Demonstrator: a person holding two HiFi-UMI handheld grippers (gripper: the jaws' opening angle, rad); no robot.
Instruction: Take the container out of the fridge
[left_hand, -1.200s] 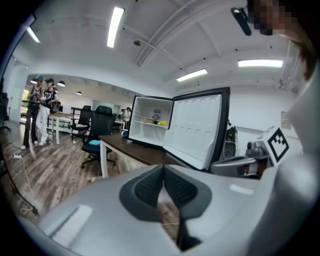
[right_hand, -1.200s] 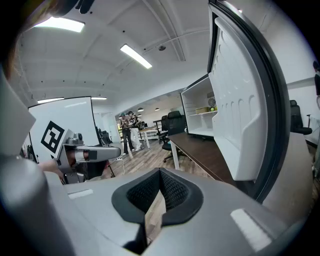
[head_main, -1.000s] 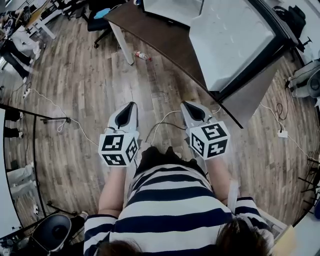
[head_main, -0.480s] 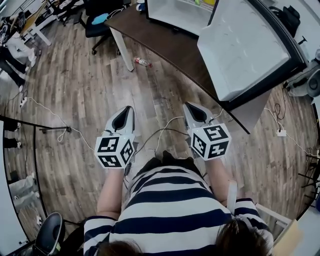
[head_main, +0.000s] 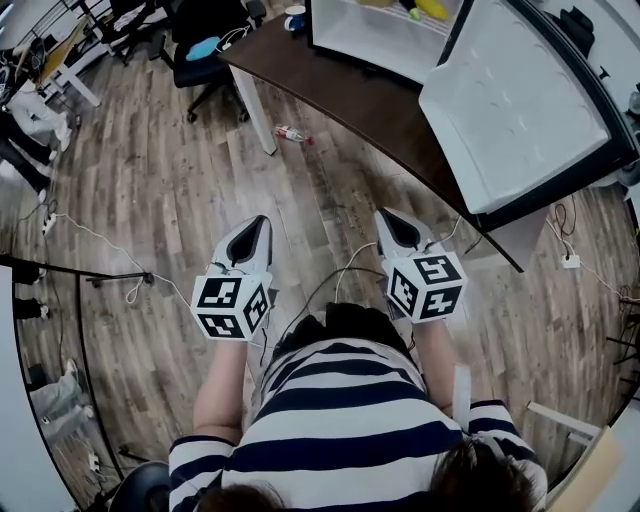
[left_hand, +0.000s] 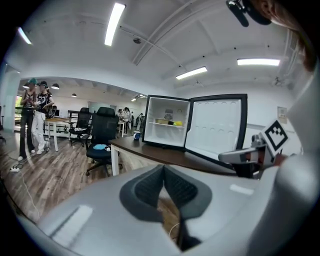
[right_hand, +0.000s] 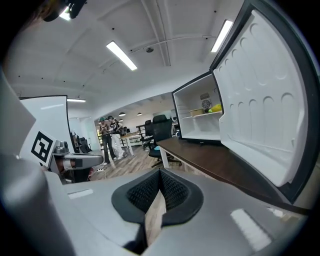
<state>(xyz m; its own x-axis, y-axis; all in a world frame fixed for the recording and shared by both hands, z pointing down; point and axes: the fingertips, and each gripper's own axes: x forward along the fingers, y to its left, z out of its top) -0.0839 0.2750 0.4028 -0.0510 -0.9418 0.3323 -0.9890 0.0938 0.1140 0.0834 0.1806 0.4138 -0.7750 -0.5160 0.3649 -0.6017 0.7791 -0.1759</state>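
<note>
The table (head_main: 350, 95) has a dark brown top on white legs. Standing directly on it are a small fridge (head_main: 372, 40), its door swung open, and a blue-and-white mug (head_main: 294, 17) at the corner just beside the fridge. The fridge's shelf (left_hand: 167, 125) carries a low tan container (left_hand: 161, 121) and a yellow item (left_hand: 178, 123) just beside it; what the yellow item is cannot be told. The floor (head_main: 170, 190) is grey-brown wood plank. On it lie a small bottle (head_main: 291, 133) on its side near a table leg, loose cables (head_main: 90, 232) at the left and a white plug block (head_main: 571, 261) at the right. A black office chair (head_main: 205, 45) stands at the table's end.
</note>
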